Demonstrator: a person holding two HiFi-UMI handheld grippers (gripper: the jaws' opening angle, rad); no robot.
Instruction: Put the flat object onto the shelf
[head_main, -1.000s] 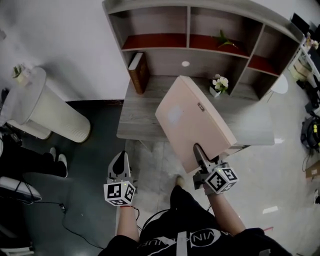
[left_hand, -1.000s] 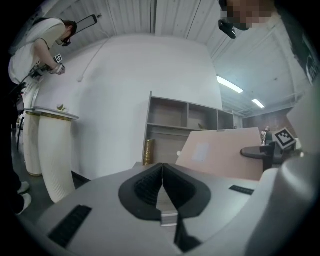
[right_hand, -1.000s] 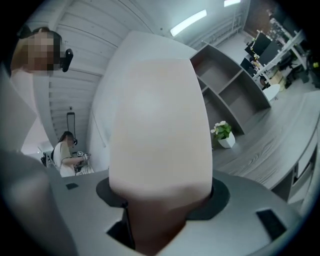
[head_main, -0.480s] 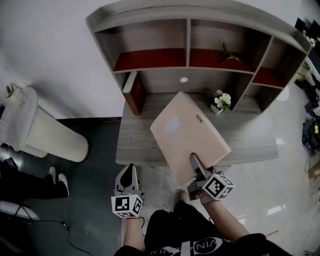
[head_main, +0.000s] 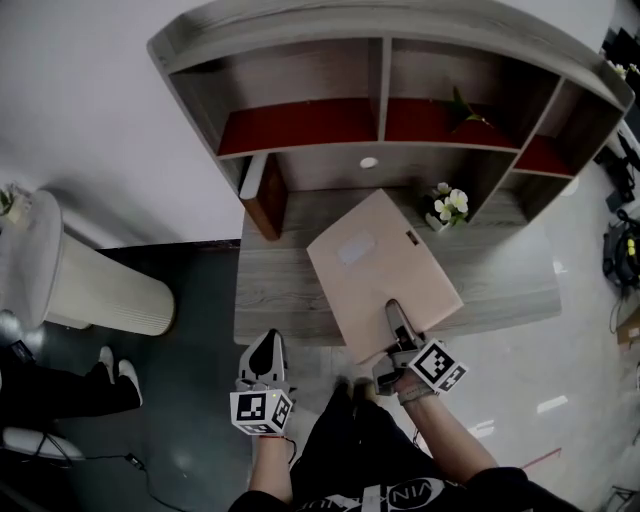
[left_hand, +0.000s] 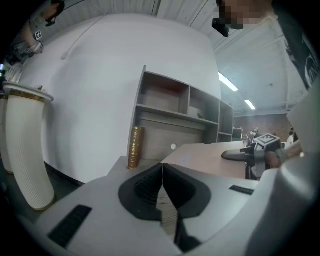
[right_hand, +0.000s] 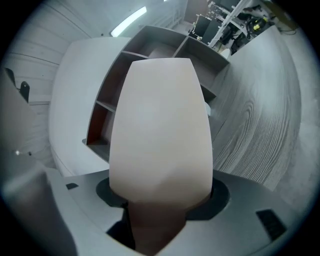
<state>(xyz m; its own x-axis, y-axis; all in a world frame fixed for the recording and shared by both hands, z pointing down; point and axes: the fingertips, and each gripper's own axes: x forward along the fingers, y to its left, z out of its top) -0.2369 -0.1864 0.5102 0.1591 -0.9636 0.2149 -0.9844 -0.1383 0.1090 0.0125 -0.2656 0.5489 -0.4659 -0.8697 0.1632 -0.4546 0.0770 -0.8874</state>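
Head view, looking down: right claw (head_main: 397, 325) clamped on the near edge of the flat object (head_main: 385, 265), pale and pinkish, held out over the grey tabletop (head_main: 270, 295) with its far corner toward the shelf (head_main: 300, 100). Not on the shelf yet; no telling from up here whether touching the tabletop. Left claw (head_main: 265, 352) just at the tabletop's front edge, apart from the flat object.

Only from above: small pot of white flowers (head_main: 446, 204) just beyond the flat object, leaning book (head_main: 262, 190) at the shelf's left end, ribbed white column (head_main: 105, 290) off to the left.

Over to the left gripper view: jaws pressed together, nothing between them, plus the book's gold-toned edge and the flat object seen side-on.

Right gripper view: flat object filling the middle, pinched between the jaws, shelf compartments behind.

On writing: small dark label (head_main: 411, 237) on the flat object, too small to read; black-and-white square markers on both cubes (head_main: 262, 410); pale lettering (head_main: 385, 493) on the dark shirt, cut off at the frame edge.
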